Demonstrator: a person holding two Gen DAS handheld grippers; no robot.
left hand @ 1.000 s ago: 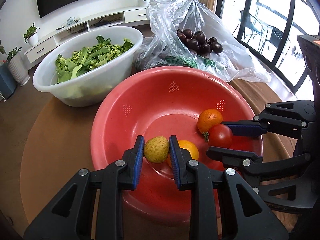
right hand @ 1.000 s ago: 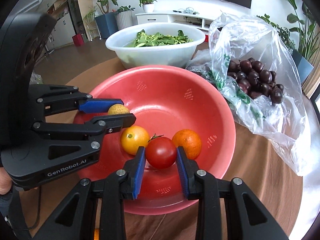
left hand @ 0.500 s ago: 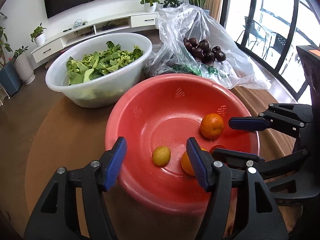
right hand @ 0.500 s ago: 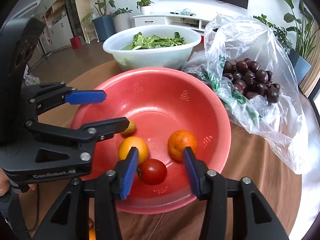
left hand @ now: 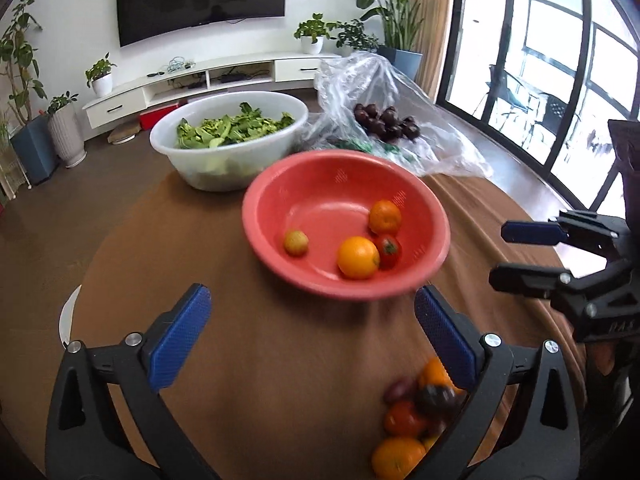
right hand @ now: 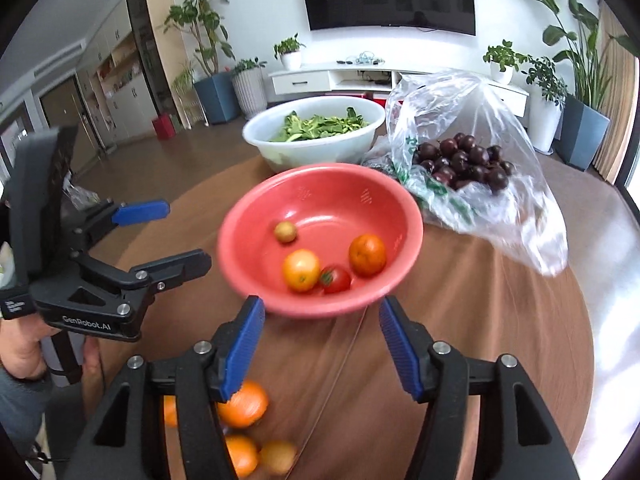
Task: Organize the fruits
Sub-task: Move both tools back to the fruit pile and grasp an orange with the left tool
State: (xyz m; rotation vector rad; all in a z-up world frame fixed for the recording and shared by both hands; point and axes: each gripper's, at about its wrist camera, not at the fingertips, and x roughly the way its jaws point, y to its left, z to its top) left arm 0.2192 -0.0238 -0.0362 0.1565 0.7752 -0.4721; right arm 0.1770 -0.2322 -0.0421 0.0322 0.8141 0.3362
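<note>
My left gripper (left hand: 310,330) is opening wide with nothing between its pads. Ahead, the red bowl (left hand: 280,248) holds a small yellow fruit (left hand: 296,242), two oranges and a tomato (left hand: 388,250). My right gripper (right hand: 322,344) is opening, empty too. Blurred fruit, seemingly loose, lies below.

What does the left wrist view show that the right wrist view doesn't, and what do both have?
Only the left wrist view: big windows on the right and a dark fruit in the loose pile near the camera. Only the right wrist view: a hand holding the left gripper, and cabinets on the left. Both: red basin with four fruits, white basin of greens, plastic bag of dark fruit, brown table, both grippers with jaws opening and empty.
</note>
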